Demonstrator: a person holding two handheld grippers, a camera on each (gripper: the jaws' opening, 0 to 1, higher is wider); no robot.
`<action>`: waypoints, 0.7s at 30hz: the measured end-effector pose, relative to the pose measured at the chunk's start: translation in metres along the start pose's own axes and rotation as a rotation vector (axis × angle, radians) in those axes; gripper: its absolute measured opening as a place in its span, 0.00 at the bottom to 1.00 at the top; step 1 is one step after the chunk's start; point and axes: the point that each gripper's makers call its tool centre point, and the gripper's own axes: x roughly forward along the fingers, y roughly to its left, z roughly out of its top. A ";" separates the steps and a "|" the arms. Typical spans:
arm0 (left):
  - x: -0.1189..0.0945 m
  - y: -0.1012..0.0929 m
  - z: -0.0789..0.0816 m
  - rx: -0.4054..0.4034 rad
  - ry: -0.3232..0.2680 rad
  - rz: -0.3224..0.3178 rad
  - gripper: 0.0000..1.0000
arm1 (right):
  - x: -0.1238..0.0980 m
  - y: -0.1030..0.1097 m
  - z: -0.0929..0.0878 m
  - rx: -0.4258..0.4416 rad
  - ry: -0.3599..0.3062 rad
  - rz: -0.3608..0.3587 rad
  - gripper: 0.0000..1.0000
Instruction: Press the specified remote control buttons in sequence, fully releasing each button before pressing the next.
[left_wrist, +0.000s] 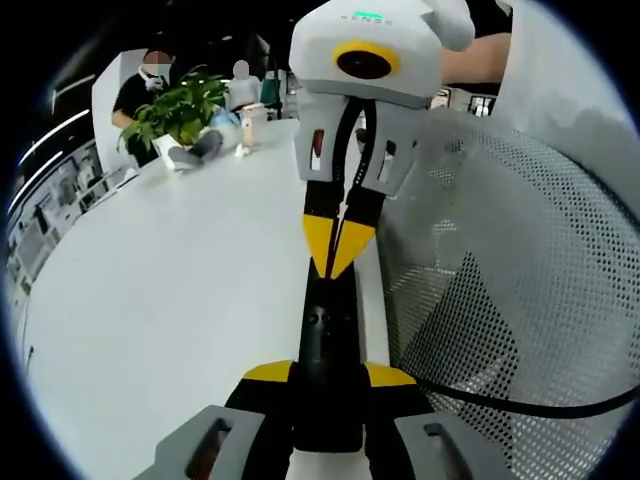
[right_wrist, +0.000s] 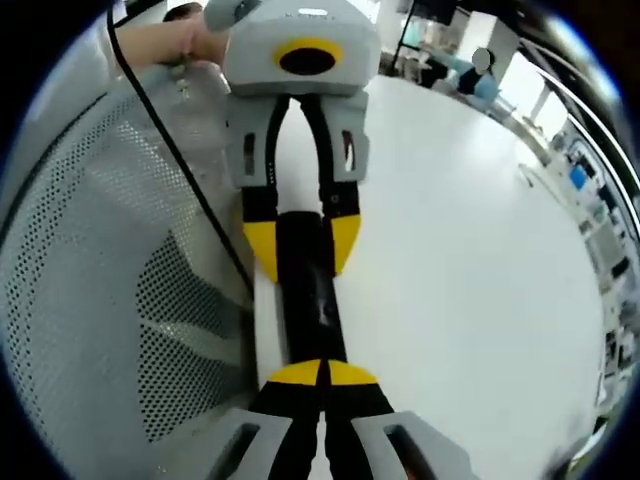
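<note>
Left tongs (left_wrist: 330, 385) clamp the black remote (left_wrist: 325, 350); right tongs (right_wrist: 322, 375) closed, tips on it. Plant (left_wrist: 180, 110) at 11 o'clock in left gripper view. Remote lies along the table (right_wrist: 470, 260) edge by a mesh chair (right_wrist: 90, 270).

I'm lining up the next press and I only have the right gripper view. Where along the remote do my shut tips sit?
Observer: In the left gripper view, the right gripper has its tips together at the end of the remote farthest from the left gripper. They sit just beyond a small round button. I cannot tell if they touch.
Operator: Is anything else on the table that I could knock?
Observer: A potted plant stands at the far end of the table, well away from the remote.
</note>
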 end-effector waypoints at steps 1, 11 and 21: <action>0.000 0.000 0.000 -0.001 -0.001 0.000 0.24 | -0.001 0.000 0.000 0.007 -0.007 -0.001 0.00; 0.000 0.000 0.000 -0.004 -0.001 0.000 0.24 | -0.004 0.000 0.005 0.026 -0.038 -0.016 0.05; 0.001 -0.001 0.001 0.000 -0.003 0.000 0.24 | 0.003 0.005 0.006 -0.026 -0.014 0.008 0.05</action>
